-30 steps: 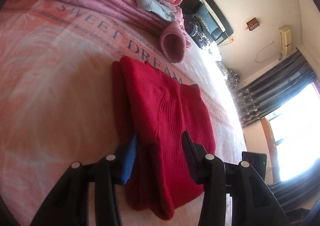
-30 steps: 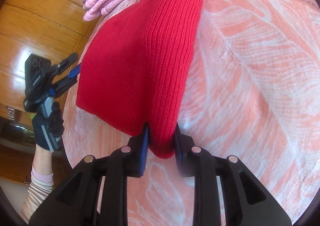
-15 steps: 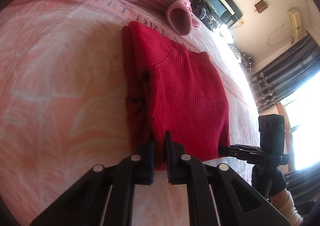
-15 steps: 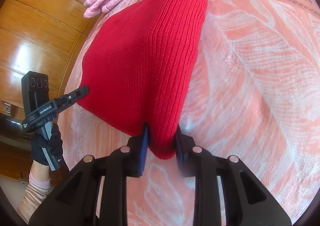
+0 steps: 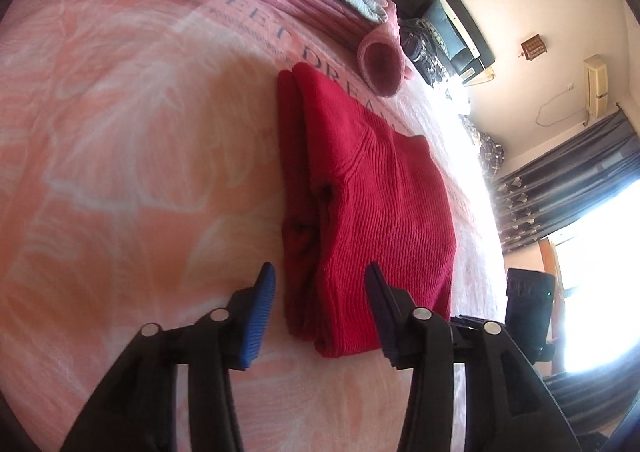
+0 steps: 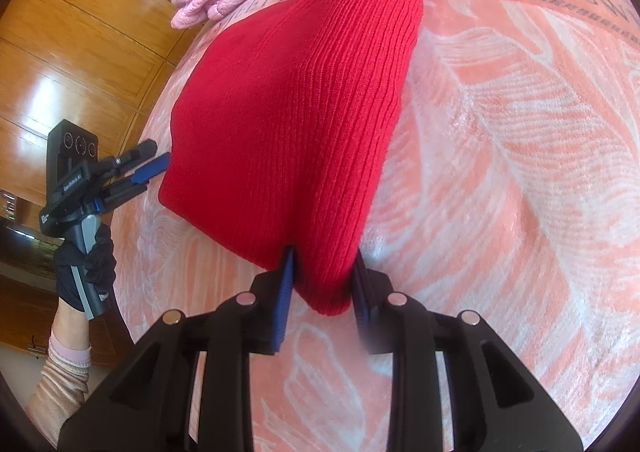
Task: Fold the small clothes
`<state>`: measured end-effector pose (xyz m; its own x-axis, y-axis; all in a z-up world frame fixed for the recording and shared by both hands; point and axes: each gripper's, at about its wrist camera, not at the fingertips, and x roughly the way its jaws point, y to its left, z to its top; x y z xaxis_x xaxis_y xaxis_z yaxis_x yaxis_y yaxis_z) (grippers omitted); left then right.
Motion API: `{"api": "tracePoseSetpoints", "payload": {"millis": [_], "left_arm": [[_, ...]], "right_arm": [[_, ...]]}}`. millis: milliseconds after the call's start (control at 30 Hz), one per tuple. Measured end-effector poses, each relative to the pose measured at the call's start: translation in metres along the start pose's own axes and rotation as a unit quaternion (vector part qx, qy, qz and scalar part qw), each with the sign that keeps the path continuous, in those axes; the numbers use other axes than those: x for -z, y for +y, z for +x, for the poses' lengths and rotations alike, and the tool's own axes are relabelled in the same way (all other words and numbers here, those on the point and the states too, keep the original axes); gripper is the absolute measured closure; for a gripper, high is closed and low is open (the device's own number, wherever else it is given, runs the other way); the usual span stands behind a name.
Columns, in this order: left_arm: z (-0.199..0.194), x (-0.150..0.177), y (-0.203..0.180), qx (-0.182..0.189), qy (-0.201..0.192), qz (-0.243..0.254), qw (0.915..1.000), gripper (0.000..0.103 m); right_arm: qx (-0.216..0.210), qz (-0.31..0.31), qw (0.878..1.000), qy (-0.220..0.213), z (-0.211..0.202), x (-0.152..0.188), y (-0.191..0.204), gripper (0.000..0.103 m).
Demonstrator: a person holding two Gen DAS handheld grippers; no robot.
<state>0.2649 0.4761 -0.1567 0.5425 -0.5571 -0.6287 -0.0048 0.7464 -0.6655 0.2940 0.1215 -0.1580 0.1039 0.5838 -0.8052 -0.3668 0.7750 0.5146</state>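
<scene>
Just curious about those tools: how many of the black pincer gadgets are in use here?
2. The left gripper is open at the red sweater's near edge; the right gripper pinches its corner.

left gripper point(image 5: 320, 306): jaws spread wide, gripping nothing | right gripper point(image 6: 322, 284): jaws pinched together on cloth | gloved left hand point(image 6: 82, 266): wrapped round handle
</scene>
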Motion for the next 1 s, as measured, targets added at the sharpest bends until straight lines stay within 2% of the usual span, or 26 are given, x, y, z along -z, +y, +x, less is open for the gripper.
{"api": "tracePoseSetpoints", "payload": {"millis": [167, 233, 533, 633, 733, 900, 1000], "left_arm": [[0.028, -0.024, 0.014, 0.042, 0.028, -0.046, 0.9977, 0.047], [0.04, -0.03, 0.023, 0.047, 0.034, -0.068, 0.996, 0.047], [0.088, -0.054, 0.015, 0.105, 0.064, -0.058, 0.9907, 0.047], [0.105, -0.059, 0.005, 0.129, 0.077, -0.054, 0.9871, 0.047], [0.114, -0.059, -0.006, 0.136, 0.086, -0.031, 0.9865, 0.046], [0.113, -0.059, -0.002, 0.155, 0.087, -0.037, 0.9833, 0.047], [0.115, -0.059, -0.005, 0.149, 0.09, -0.028, 0.9844, 0.047]], "right_arm": [[-0.001, -0.001, 1.0, -0.001, 0.0, 0.0, 0.001, 0.075], [-0.003, 0.0, 1.0, -0.002, 0.001, 0.001, 0.0, 0.075], [-0.019, 0.006, 1.0, -0.005, 0.001, 0.001, -0.005, 0.073], [-0.033, 0.012, 0.999, -0.005, 0.0, 0.001, -0.007, 0.068], [-0.076, 0.039, 0.996, -0.01, -0.009, -0.003, -0.013, 0.064], [-0.127, 0.082, 0.987, -0.046, -0.03, -0.02, -0.028, 0.046], [-0.15, 0.114, 0.98, -0.062, -0.031, -0.034, -0.042, 0.037]]}}
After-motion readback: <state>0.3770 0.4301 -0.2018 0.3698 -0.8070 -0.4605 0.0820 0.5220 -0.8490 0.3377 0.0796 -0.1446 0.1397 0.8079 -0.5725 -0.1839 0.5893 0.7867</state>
